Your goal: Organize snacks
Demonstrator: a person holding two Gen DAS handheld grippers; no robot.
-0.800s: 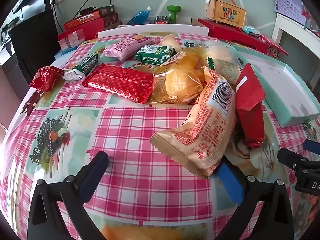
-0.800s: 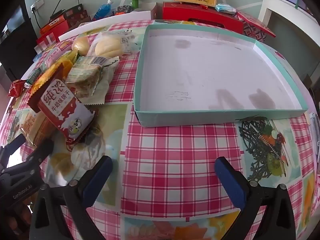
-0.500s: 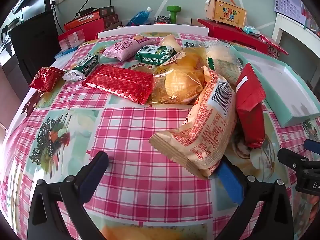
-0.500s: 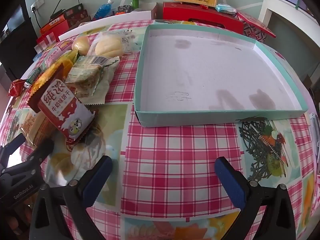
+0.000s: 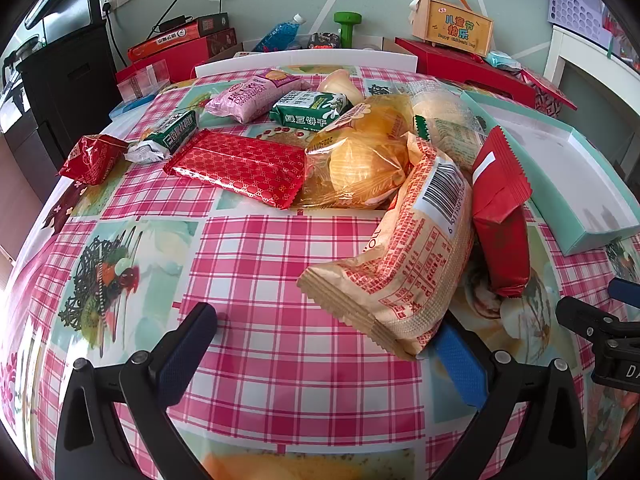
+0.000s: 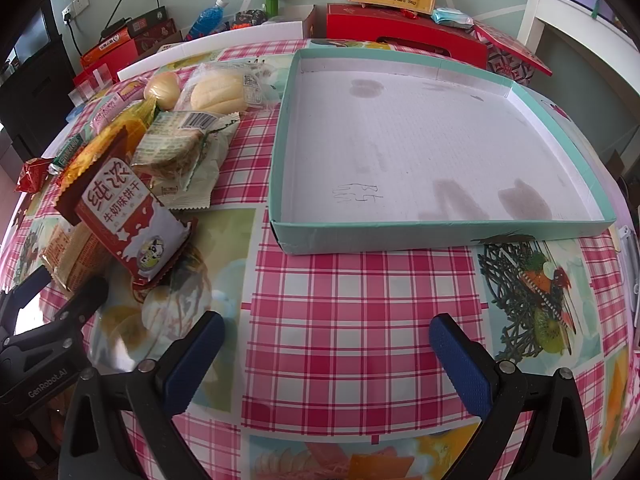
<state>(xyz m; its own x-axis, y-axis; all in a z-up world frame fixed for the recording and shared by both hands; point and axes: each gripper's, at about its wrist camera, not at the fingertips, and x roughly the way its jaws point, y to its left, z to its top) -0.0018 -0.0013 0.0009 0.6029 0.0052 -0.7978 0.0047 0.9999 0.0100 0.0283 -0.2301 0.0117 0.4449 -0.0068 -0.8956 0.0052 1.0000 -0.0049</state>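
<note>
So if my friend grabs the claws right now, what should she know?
Left claw: open, holding nothing. Its right finger is tucked under the near corner of the tan snack bag.
Right claw: open, holding nothing, above bare tablecloth in front of the teal tray.
Snacks: all piled on the table left of the tray, the red milk-biscuit pack among them.
Done: nothing is in the tray.
Left: move every snack into the tray, probably the tan bag first.

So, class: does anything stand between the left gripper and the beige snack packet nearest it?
Nothing visible does. The left gripper is open over bare tablecloth, and the beige snack packet already overlaps its right finger. The red milk-biscuit packet leans behind it.
</note>
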